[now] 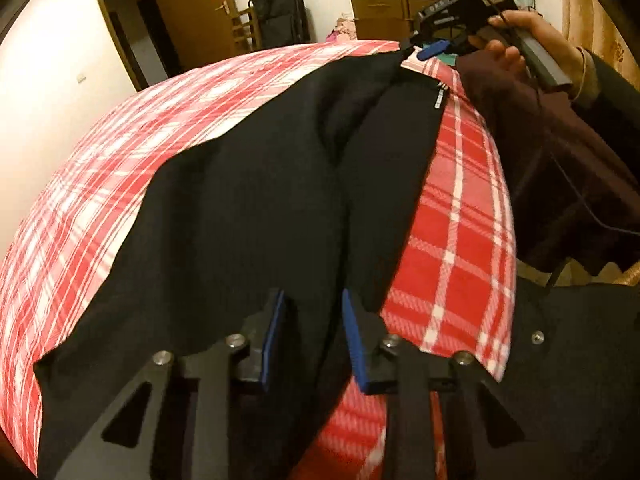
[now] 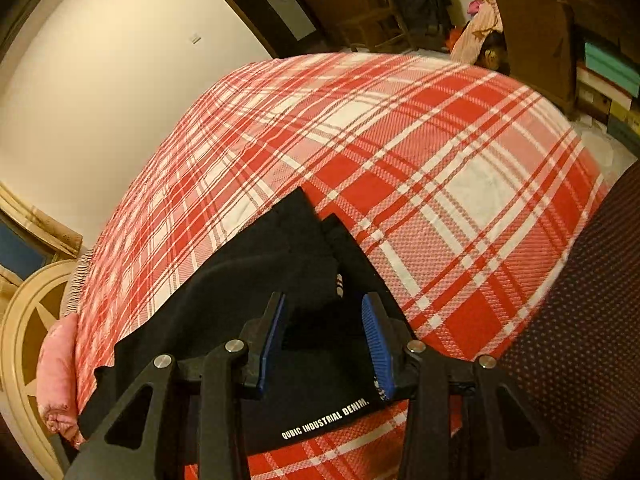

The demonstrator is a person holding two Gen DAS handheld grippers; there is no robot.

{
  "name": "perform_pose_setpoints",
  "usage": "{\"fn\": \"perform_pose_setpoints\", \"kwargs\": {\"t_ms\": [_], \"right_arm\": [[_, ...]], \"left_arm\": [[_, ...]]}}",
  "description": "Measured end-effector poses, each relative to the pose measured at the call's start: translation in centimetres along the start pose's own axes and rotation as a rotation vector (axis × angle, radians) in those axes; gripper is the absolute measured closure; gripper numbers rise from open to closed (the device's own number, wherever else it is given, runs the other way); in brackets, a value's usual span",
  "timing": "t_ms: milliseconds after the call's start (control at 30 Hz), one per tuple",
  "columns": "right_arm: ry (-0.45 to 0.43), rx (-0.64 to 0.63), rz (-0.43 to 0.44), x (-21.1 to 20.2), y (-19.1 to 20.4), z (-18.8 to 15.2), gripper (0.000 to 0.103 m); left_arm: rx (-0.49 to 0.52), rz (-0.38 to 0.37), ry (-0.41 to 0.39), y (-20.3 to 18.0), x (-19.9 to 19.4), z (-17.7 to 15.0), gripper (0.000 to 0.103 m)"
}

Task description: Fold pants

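Observation:
Black pants (image 1: 260, 200) stretch across a bed with a red-and-white plaid cover (image 1: 100, 180). My left gripper (image 1: 314, 320) is shut on the near end, with black cloth bunched between its blue pads. At the far end a hand (image 1: 532, 32) holds my right gripper (image 1: 424, 50), which pinches the lifted corner. In the right wrist view the right gripper (image 2: 326, 320) is closed on a thick fold of the pants (image 2: 248, 280). A white printed label (image 2: 326, 418) shows on the cloth just below it. The plaid cover (image 2: 400, 140) spreads beyond.
A brown door (image 1: 192, 12), a wooden chair (image 1: 246, 28), a black bag (image 1: 280, 16) and a wooden dresser (image 1: 384, 12) stand beyond the bed. A pale headboard (image 2: 28, 320) and a pink pillow (image 2: 56, 380) are at the left. The person's dark dotted clothing (image 2: 592, 320) borders the right.

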State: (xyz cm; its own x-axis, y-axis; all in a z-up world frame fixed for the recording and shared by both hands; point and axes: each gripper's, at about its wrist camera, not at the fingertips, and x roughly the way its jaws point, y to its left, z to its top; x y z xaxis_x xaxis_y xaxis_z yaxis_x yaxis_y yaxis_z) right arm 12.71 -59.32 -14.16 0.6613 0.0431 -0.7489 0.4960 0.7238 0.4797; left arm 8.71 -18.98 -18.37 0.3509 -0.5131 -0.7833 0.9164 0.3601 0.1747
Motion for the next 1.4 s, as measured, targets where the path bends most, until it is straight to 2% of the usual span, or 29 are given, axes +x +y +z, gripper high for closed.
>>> {"fn": "perform_pose_setpoints", "kwargs": {"t_ms": [67, 167, 233, 267, 300, 467, 667, 867, 967, 1133, 1233, 1300, 1367, 1400], "right_arm": [[-0.004, 0.005, 0.015, 0.5, -0.2, 0.2, 0.062], [-0.002, 0.014, 0.028, 1.1, -0.4, 0.3, 0.062], [-0.010, 0.013, 0.053, 1.2, -0.3, 0.4, 0.065], [-0.009, 0.001, 0.054, 1.4, 0.0, 0.6, 0.086], [-0.009, -0.033, 0.036, 1.5, 0.6, 0.6, 0.094], [-0.031, -0.081, 0.027, 0.6, 1.8, 0.5, 0.095], [-0.101, -0.130, 0.032, -3.7, 1.7, -0.6, 0.095], [-0.003, -0.085, -0.052, -1.7, -2.0, -3.0, 0.095], [-0.001, -0.074, -0.067, -1.4, -2.9, -3.4, 0.095], [-0.001, -0.119, -0.122, -0.3, -2.1, -3.0, 0.095], [0.022, -0.158, -0.179, 0.4, -1.6, -3.1, 0.093], [0.011, -0.188, -0.281, -0.1, -1.1, -3.2, 0.069], [-0.054, -0.215, -0.373, -1.5, -0.6, -3.1, 0.061], [-0.110, -0.231, -0.369, -2.6, 0.1, -2.9, 0.061]], "left_arm": [[-0.018, -0.009, 0.007, 0.2, 0.2, 0.3, 0.074], [-0.036, -0.007, 0.015, 0.8, 0.0, 0.5, 0.091], [-0.053, -0.018, 0.014, 1.2, -0.2, 0.5, 0.095], [-0.055, -0.018, 0.011, 1.3, -0.3, 0.5, 0.096], [-0.054, -0.009, 0.011, 1.3, -0.3, 0.5, 0.097], [-0.051, 0.004, -0.023, 1.6, -1.1, 0.8, 0.098], [-0.081, -0.022, -0.101, 2.6, -4.1, 0.9, 0.098], [-0.028, -0.069, -0.046, -0.3, -1.9, -0.3, 0.098], [-0.017, -0.070, -0.033, -0.9, -1.5, -0.4, 0.098], [-0.019, -0.090, -0.018, -0.6, -0.9, -0.3, 0.098], [-0.034, -0.084, -0.015, -0.6, -0.5, -0.5, 0.095], [-0.045, -0.079, -0.029, -0.6, -1.1, -0.6, 0.089], [-0.042, -0.076, -0.058, -0.7, -2.4, -0.8, 0.087], [-0.039, -0.074, -0.081, -0.7, -3.1, -1.0, 0.080]]}}
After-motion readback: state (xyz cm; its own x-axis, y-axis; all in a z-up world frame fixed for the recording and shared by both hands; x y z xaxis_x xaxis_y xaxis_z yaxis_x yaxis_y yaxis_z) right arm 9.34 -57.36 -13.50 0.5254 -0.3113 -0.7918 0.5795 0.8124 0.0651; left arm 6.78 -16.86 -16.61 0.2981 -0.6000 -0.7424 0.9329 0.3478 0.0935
